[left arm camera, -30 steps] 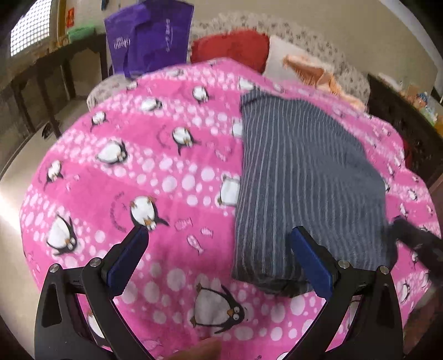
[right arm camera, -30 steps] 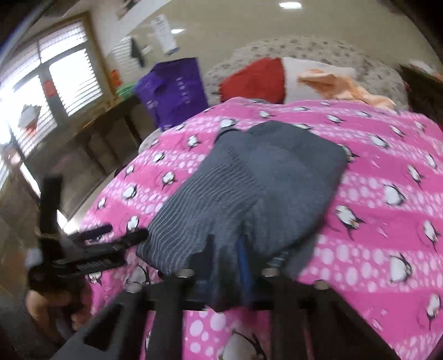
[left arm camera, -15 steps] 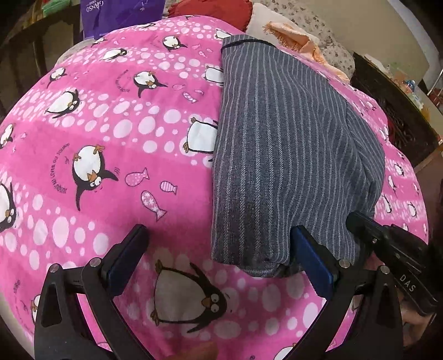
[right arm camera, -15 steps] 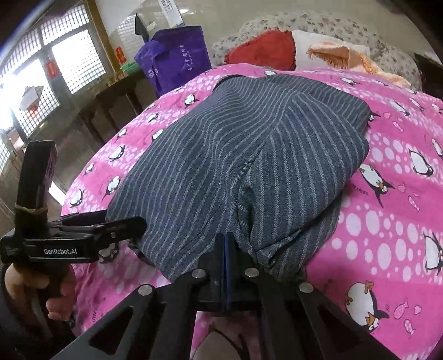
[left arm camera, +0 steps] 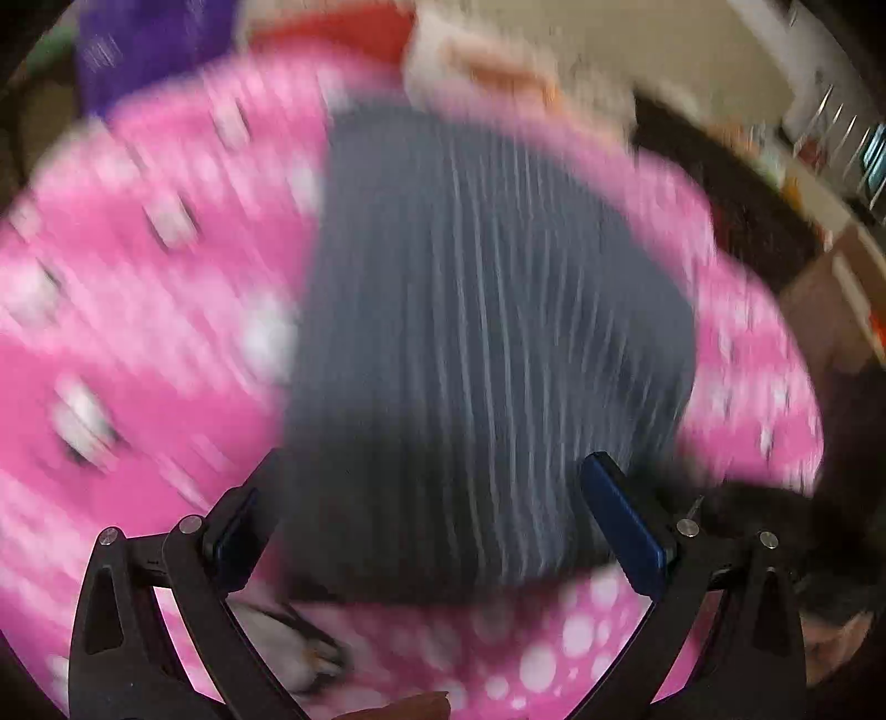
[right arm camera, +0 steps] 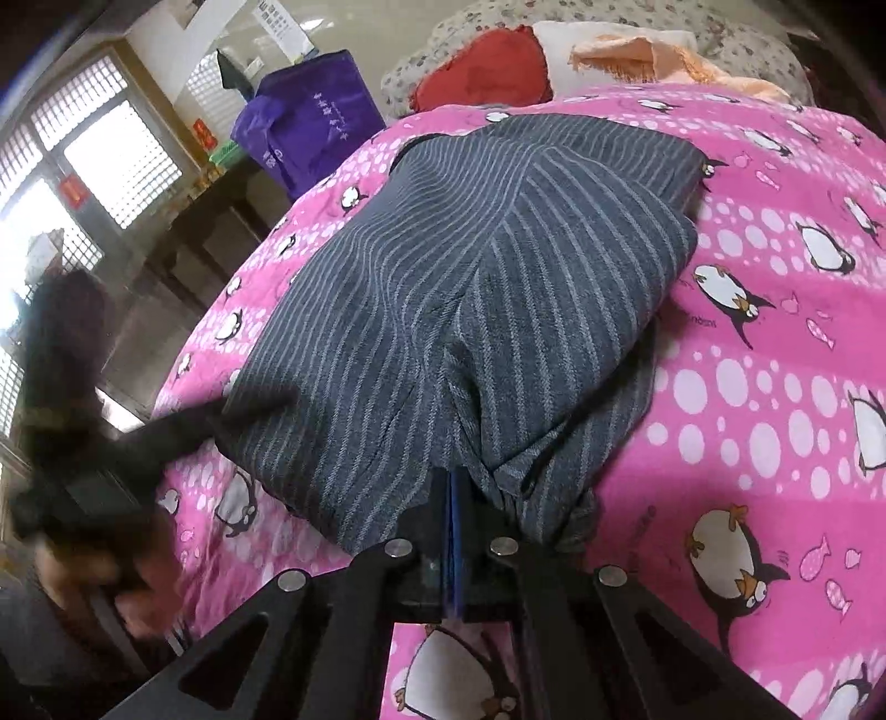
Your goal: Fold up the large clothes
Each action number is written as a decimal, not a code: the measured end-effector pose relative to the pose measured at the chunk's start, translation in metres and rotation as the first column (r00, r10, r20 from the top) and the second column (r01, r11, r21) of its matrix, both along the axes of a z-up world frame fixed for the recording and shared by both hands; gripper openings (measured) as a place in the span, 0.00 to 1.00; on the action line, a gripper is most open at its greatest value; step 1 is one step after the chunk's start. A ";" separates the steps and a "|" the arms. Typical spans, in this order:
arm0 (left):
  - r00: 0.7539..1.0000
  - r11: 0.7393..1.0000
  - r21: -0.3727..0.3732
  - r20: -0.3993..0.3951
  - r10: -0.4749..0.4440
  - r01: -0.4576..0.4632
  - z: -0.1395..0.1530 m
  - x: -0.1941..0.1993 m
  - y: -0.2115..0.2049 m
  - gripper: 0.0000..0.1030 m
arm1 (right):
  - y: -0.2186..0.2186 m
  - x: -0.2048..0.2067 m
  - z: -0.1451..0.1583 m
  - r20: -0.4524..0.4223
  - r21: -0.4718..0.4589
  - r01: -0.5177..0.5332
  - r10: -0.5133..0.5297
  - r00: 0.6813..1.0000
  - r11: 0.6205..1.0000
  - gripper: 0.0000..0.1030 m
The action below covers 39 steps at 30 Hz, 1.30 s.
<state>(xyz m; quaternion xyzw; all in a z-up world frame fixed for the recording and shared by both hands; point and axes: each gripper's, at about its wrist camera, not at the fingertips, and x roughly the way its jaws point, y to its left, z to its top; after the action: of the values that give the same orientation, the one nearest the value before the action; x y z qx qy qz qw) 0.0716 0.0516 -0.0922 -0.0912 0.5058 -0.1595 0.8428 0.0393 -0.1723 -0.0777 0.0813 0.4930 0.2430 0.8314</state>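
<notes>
Grey striped cloth fills the middle of the left wrist view: the folded garment [left arm camera: 487,343] lies on a pink blanket [left arm camera: 138,343] printed with white dots and penguins, and the whole picture is smeared by motion. The left gripper [left arm camera: 437,515] stands with its jaws wide apart, the blue pads [left arm camera: 623,526] showing at either side, and the near end of the garment sits between them without either pad pressing on it as far as the blur lets one judge. At the right edge a dark shape, probably the other tool, is too blurred to read. Behind the blanket are a purple bag [left arm camera: 144,50] and a red pillow [left arm camera: 338,33], both indistinct. In the right wrist view the picture is sharp. The same garment [right arm camera: 476,288] lies in a thick fold across the blanket [right arm camera: 775,310], its stripes meeting along a seam down the middle. The right gripper [right arm camera: 455,498] has its jaws drawn fully together, and a bunched tuck of the garment's near edge is pinched between them, the cloth puckering just above the tips. To the left the other gripper [right arm camera: 243,407], blurred, reaches to the garment's near left corner, carried by a hand [right arm camera: 127,576]. Farther back stand the purple bag [right arm camera: 310,122], the red pillow [right arm camera: 487,66] and an orange cloth [right arm camera: 653,58].
</notes>
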 end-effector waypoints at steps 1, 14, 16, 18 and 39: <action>0.996 0.997 0.069 0.087 -0.022 0.016 0.001 -0.013 -0.010 1.00 | -0.002 -0.001 -0.001 -0.001 -0.001 0.001 -0.001 1.000 1.000 0.00; 0.960 0.982 0.102 0.246 0.130 -0.159 0.068 0.003 0.041 1.00 | -0.056 -0.002 0.041 0.102 0.130 0.237 -0.250 0.963 0.963 0.77; 0.987 0.985 0.117 0.119 0.112 -0.126 0.033 0.025 0.036 1.00 | -0.060 0.005 0.032 0.072 0.145 0.285 -0.297 0.952 0.948 0.77; 0.996 0.997 0.022 0.044 0.072 -0.073 0.007 0.033 0.034 1.00 | -0.056 0.017 0.018 0.015 0.198 0.279 -0.288 0.958 0.940 0.77; 0.997 0.999 0.011 0.070 -0.045 0.045 0.004 0.016 -0.011 0.96 | -0.072 0.064 -0.027 -0.126 0.343 0.156 -0.120 0.985 0.926 0.37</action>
<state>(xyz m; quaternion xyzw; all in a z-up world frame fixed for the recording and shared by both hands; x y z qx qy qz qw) 0.0874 0.0402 -0.0880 -0.0702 0.4786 -0.1792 0.8567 0.1031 -0.2447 -0.1048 0.2753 0.4767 0.2636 0.7922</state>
